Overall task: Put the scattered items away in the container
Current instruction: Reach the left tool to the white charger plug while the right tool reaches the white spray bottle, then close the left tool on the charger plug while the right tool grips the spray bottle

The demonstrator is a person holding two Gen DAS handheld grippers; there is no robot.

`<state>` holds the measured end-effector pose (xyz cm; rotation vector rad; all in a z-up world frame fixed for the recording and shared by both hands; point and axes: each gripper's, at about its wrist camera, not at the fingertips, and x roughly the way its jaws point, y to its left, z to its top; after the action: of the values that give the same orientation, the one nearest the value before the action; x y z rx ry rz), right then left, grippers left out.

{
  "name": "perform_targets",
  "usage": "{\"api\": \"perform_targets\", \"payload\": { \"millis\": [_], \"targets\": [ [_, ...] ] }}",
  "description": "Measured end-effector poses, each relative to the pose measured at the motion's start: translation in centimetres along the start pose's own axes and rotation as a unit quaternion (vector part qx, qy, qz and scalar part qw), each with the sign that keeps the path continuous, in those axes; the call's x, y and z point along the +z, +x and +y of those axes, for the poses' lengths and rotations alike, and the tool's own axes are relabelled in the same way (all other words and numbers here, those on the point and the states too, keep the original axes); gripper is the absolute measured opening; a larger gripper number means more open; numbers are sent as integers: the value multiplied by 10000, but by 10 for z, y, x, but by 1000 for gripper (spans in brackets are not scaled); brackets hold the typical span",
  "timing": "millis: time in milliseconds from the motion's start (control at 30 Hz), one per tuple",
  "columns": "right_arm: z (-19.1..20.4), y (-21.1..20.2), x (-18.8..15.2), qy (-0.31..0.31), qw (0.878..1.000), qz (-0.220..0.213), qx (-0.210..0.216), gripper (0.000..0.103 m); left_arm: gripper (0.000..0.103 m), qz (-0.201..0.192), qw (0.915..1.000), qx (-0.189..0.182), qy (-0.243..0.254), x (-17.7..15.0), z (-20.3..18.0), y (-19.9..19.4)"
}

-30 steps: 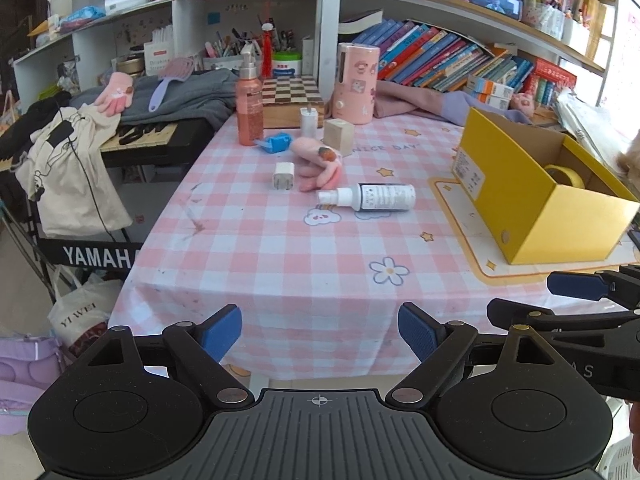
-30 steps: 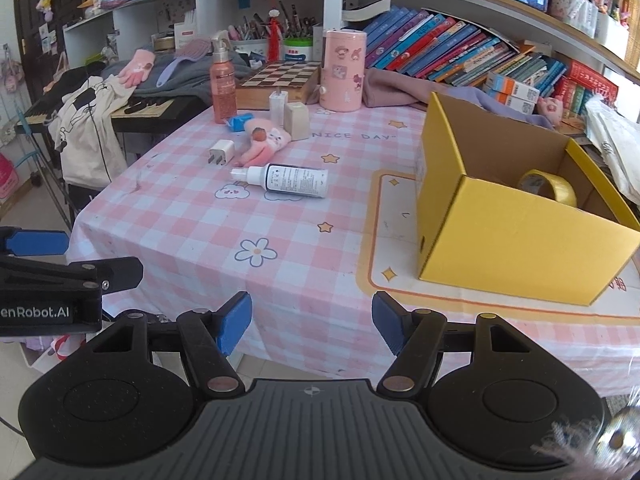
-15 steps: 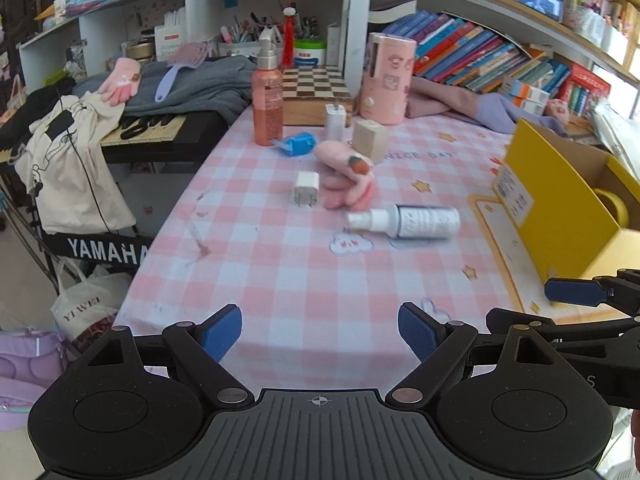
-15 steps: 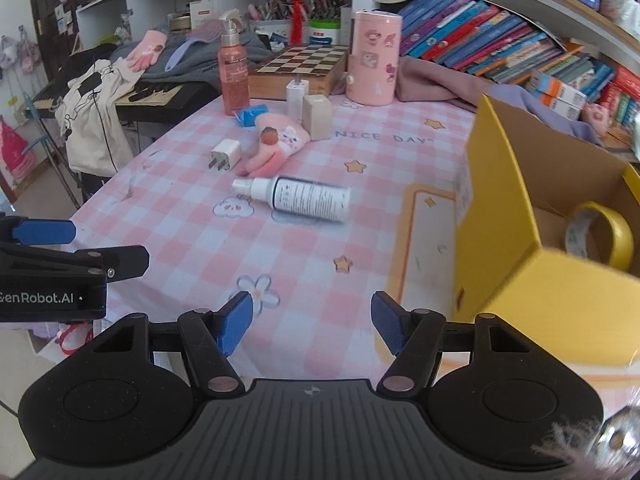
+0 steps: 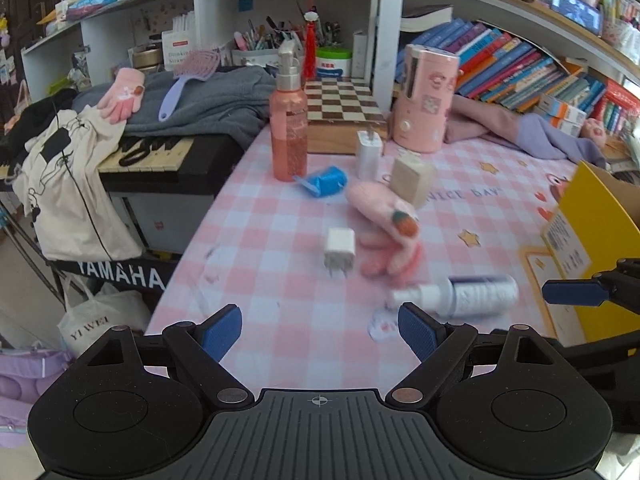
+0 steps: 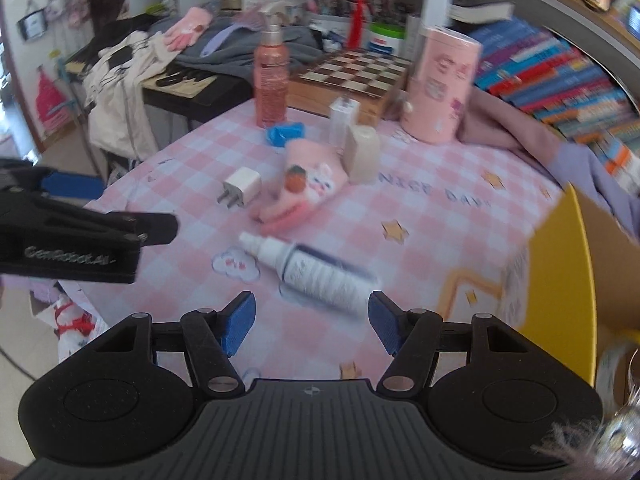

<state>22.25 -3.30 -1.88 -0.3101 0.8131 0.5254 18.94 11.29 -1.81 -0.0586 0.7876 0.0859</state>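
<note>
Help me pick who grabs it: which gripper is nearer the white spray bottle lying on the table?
Right. The right gripper is just short of the white spray bottle; the left gripper stands off to the bottle's left.

The right gripper (image 6: 308,322) hung open and empty, its jaws just narrowing, near a white spray bottle (image 6: 310,268) lying left of the yellow box (image 6: 560,264).

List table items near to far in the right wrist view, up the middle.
Spray bottle → pink glove → beige block → white charger → chessboard.
</note>
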Motion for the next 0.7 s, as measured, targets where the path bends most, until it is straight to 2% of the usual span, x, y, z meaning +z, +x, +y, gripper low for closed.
{"api": "perform_targets", "payload": {
  "millis": [200, 333, 400, 433, 467, 600, 700],
  "targets": [
    [1, 23, 22, -441, 9989, 98, 116, 61, 87, -32, 9999, 82, -82, 15, 5, 23],
    [4, 41, 32, -818, 9963, 250, 31, 59, 87, 35, 9999, 86, -106, 20, 6, 38],
    [5, 51, 33, -949, 9947, 396, 16, 57, 87, 86, 9999, 62, -84, 22, 6, 46],
    [4, 56, 33, -989, 9939, 488, 16, 52, 86, 96, 9999, 47, -65, 24, 5, 50],
    [3, 60, 32, -984, 9934, 585, 47, 52, 84, 92, 9999, 29, -39, 25, 4, 54],
    [-3, 62, 29, -880, 9939, 655, 65, 52, 61, 178, 9998, -39, 85, 29, 1, 72],
    [-8, 59, 27, -676, 9952, 702, 20, 52, 56, 260, 9994, -110, 189, 32, -3, 85]
  ]
}}
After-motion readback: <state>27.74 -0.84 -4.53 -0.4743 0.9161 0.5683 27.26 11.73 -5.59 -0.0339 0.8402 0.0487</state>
